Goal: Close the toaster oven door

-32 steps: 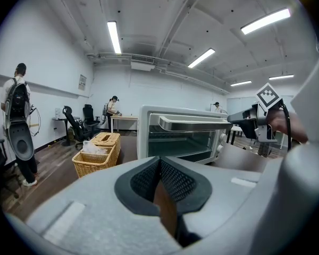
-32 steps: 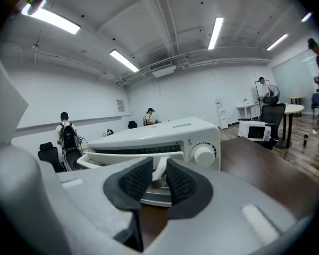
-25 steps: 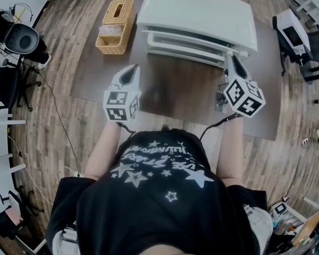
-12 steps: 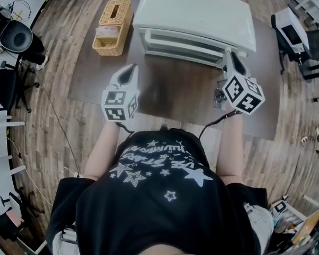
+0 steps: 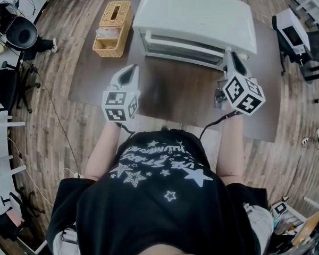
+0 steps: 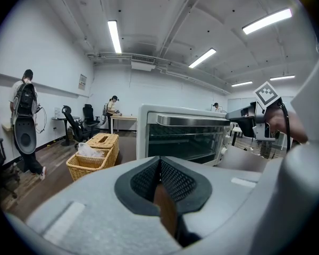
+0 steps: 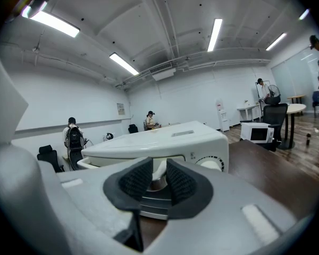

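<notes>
The white toaster oven (image 5: 194, 12) stands at the far side of the brown table (image 5: 181, 97). In the left gripper view the toaster oven (image 6: 186, 134) shows its glass door upright against the body, its bar handle (image 6: 191, 120) along the top. My left gripper (image 5: 132, 69) hovers over the table short of the oven; its jaws (image 6: 160, 166) are shut with nothing in them. My right gripper (image 5: 228, 54) sits at the oven's front right corner. Its pads (image 7: 159, 177) stand slightly apart and grip nothing; the oven's front (image 7: 165, 142) and a dial (image 7: 210, 163) lie just beyond.
A wicker basket (image 5: 113, 26) with a tissue box sits left of the oven, also in the left gripper view (image 6: 93, 153). Office chairs (image 5: 21, 36) stand at the far left, a microwave (image 5: 293, 33) at the right. A person with a backpack (image 6: 25, 97) stands far off.
The head view has shifted slightly. Both grippers keep nearly the same places and jaw positions.
</notes>
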`<state>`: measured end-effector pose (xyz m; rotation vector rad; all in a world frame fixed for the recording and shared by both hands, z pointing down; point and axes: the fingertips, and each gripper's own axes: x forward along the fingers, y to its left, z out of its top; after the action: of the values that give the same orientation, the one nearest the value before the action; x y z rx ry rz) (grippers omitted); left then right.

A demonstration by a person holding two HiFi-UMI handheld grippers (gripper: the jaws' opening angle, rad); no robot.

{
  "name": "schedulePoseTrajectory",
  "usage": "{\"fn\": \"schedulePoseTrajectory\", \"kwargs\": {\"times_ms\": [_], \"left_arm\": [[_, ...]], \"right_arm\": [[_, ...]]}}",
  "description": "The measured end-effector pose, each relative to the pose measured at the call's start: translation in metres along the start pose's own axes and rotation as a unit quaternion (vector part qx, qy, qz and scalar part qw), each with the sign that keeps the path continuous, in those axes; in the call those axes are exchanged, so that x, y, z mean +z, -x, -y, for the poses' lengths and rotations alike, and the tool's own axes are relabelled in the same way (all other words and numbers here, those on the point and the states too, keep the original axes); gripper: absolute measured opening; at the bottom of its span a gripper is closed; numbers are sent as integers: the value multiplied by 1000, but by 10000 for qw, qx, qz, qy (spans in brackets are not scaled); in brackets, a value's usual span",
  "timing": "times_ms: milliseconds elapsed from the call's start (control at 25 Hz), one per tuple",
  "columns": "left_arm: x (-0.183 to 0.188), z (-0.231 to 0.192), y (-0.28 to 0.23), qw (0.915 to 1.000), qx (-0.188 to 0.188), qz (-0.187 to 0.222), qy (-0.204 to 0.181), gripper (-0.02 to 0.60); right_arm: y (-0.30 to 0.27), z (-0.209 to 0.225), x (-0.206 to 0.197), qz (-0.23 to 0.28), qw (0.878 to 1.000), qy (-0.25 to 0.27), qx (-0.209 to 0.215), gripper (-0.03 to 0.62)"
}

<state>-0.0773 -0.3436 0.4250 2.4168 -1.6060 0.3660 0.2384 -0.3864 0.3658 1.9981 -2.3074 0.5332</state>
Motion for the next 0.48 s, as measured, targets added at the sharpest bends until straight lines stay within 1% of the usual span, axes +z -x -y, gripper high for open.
{"fn": "schedulePoseTrajectory", "kwargs": {"times_ms": [120,240,320,480], "left_arm": [[1,0,-1,10000,-3,12,11,9],[1,-1,1,10000,-22,29,19,11],[1,-1,5,10000,-38,30,18,11],[0,2,15,10000,-84,51,13,11]], "right_arm": [[-1,0,1,91,9999,71,9,86],[0,-3,2,88,9988,474,17,93],[1,-7,2,53,9988,476,89,124],[11,-12,1,70,9991,405,82,126]]}}
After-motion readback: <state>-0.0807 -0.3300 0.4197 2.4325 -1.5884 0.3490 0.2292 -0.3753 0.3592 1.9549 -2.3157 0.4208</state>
